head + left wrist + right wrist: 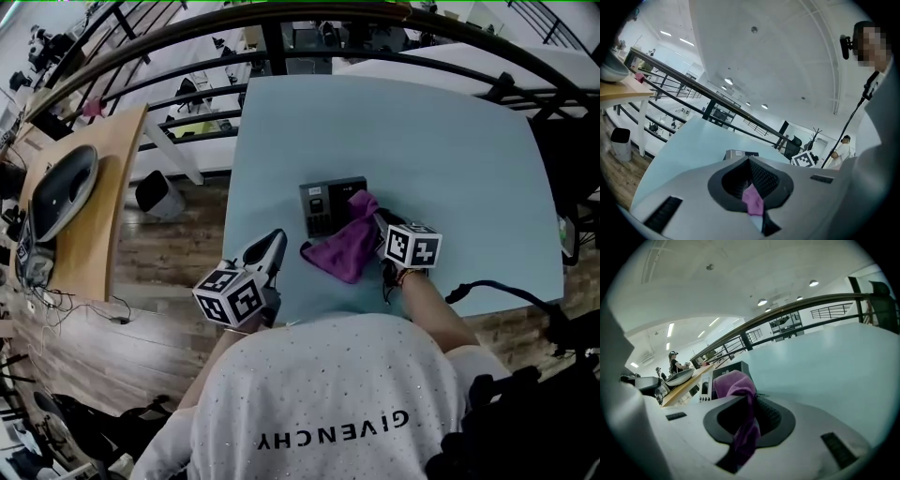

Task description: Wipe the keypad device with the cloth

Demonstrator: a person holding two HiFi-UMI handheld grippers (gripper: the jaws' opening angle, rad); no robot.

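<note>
our right claw [749, 404] grips the purple cloth [342, 249], draped over the keypad device [328, 201] edge on the worktop [450, 141]; our left claw [272, 246] rests closed nearby; a black railing [187, 94] runs beyond

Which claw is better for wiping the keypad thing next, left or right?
Right. The right claw is shut on the purple cloth, which lies against the dark rectangular keypad device. The left claw sits off to the side, apart from both.
</note>
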